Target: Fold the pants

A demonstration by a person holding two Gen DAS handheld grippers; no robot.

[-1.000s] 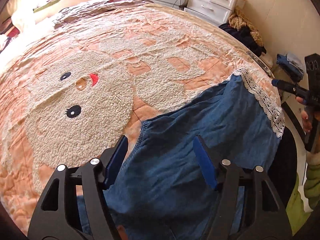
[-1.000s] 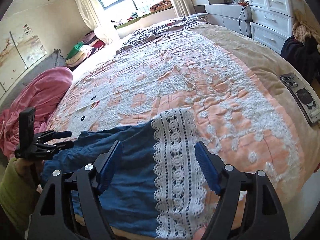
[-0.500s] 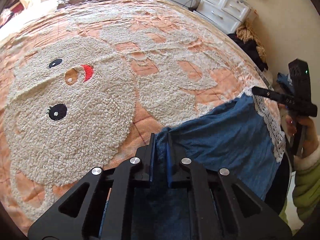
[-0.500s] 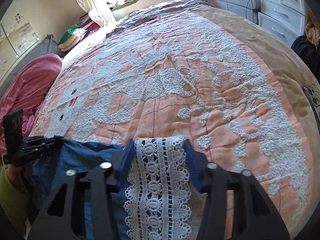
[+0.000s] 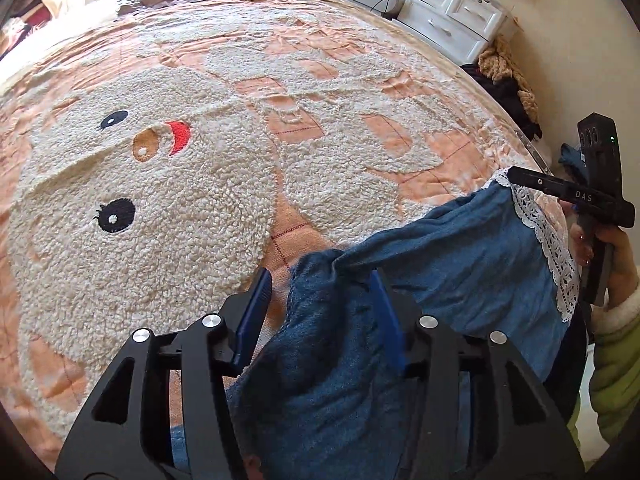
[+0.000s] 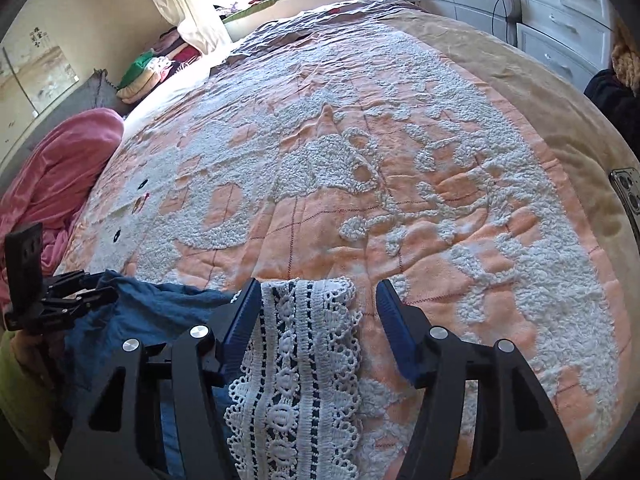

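Blue denim pants [image 5: 452, 264] with a white lace hem [image 6: 304, 344] lie at the near edge of the bed. My left gripper [image 5: 320, 300] is open, its jaws on either side of the bunched waist end. My right gripper [image 6: 316, 308] is open, its jaws on either side of the lace hem lying on the quilt. In the left wrist view the right gripper [image 5: 532, 182] sits at the lace hem [image 5: 552, 240]. In the right wrist view the left gripper [image 6: 80, 292] sits at the blue cloth [image 6: 160, 304].
The bed carries an orange quilt [image 5: 304, 120] with a fluffy white cartoon face [image 5: 132, 200]. A pink blanket [image 6: 52, 172] lies at the left. White drawers [image 5: 456, 20] and a clothes pile [image 5: 508, 76] stand beyond the bed. A phone [image 6: 628, 196] lies at the right edge.
Both grippers were open, shut on the pants half a second ago, and now stand open again. The waist end lies bunched on the quilt, farther onto the bed than before.
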